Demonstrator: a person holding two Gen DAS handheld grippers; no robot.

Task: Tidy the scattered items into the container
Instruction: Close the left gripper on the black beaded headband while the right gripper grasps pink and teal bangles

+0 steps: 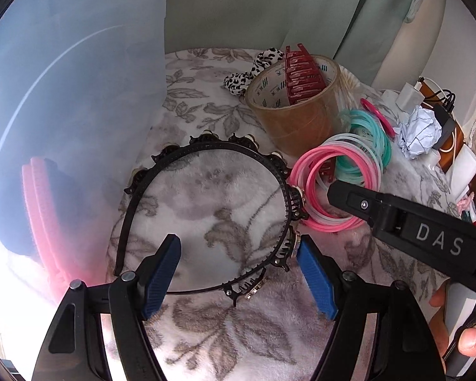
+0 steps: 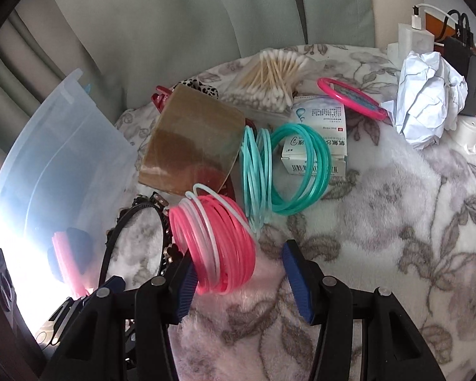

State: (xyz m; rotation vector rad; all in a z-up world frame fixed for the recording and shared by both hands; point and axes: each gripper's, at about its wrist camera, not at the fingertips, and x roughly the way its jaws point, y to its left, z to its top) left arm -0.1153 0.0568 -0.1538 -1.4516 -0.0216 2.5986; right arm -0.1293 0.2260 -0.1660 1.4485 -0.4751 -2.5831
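Left gripper (image 1: 238, 273): fingers spread and gripping nothing, straddling the near arc of the black toothed headband (image 1: 206, 209), which lies flat on the blanket; the right pad sits just beside the band's clips, a likely line-up for a pinch.
Right gripper (image 2: 238, 277): fingers parted, holding nothing; the stack of pink rings (image 2: 219, 244) stands on edge between them, close against the left pad, the right pad clear of it, seemingly set to close on the bundle.
Container (image 1: 73, 101): a translucent plastic bin at the blanket's left edge, something pink and dark already showing through its wall.
Still scattered: teal rings (image 2: 285, 171) leaning on a small white box (image 2: 317, 139); a roll of brown tape (image 2: 190, 146) with a red hair clip (image 1: 301, 76) propped in its core; cotton swabs (image 2: 269, 76), a pink hoop (image 2: 349, 95) and crumpled paper (image 2: 425, 108) toward the far right corner.
Setting: a pale floral fleece blanket (image 2: 396, 222) carries everything; grey-green curtains (image 2: 174, 16) hang behind, chargers and cables sit at the far right edge.
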